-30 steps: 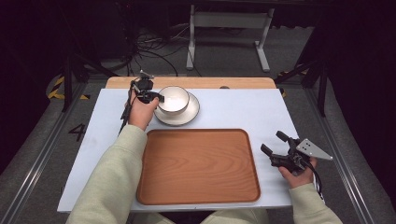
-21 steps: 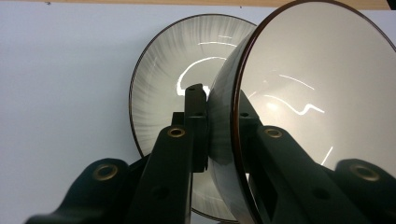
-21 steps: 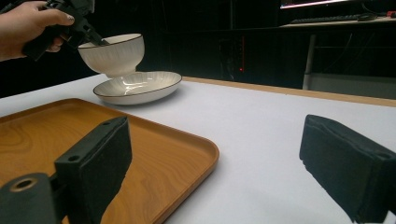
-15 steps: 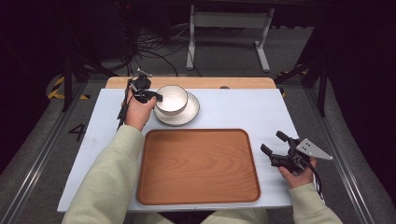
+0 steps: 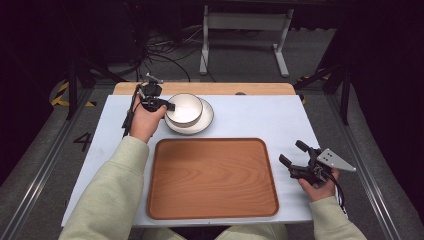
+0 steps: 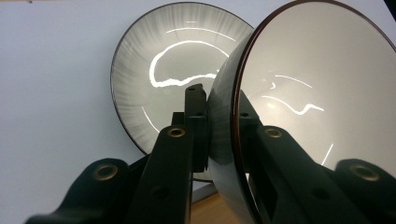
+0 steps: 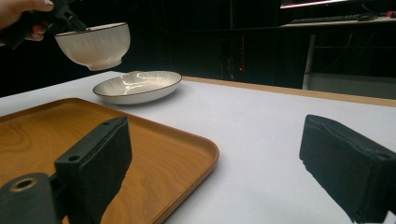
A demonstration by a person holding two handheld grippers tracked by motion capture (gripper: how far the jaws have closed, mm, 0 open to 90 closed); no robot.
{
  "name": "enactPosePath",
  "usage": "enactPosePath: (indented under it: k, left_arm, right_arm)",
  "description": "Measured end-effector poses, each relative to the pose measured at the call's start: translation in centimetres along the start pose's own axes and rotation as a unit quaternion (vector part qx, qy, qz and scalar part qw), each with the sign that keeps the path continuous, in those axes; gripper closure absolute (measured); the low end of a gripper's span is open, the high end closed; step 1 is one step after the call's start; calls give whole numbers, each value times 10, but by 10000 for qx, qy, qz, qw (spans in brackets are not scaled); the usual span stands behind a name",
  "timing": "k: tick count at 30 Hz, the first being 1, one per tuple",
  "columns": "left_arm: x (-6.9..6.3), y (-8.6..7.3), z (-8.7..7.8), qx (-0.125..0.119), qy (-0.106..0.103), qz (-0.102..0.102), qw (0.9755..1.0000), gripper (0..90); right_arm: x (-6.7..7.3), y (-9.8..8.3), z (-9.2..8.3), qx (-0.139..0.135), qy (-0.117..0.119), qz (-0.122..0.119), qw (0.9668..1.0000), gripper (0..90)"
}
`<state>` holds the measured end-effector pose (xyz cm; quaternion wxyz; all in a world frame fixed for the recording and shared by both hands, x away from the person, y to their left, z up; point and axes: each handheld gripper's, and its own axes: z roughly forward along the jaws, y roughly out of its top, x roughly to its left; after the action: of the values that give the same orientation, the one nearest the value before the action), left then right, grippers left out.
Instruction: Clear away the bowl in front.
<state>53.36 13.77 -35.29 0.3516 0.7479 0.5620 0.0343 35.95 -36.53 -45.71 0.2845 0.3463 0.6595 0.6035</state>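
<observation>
While your left gripper (image 5: 167, 106) clamps the rim of the glossy, ribbed ceramic bowl (image 5: 184, 108), it hangs clear above the shallow round plate (image 5: 206, 121) at the white table's (image 5: 260, 120) far left. Your right gripper (image 5: 292, 159) rests with jaws apart, right of the wooden tray (image 5: 212, 177).

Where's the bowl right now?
The bowl hangs in the left claw, lifted clear above the plate at the table's far left, beyond the wooden tray.
</observation>
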Motion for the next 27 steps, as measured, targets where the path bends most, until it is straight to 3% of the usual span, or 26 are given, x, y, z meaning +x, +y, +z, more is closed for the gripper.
enactPosePath:
  k: [10,27]
  left_arm:
    - [-9,-6,-7,169,-296,144,9993,822]
    - [-26,-20,-19,210,-526,448,9974,821]
  right_arm:
    - [0,0,0,4,5,-6,10000,99]
    - [0,0,0,4,-5,0,10000,99]
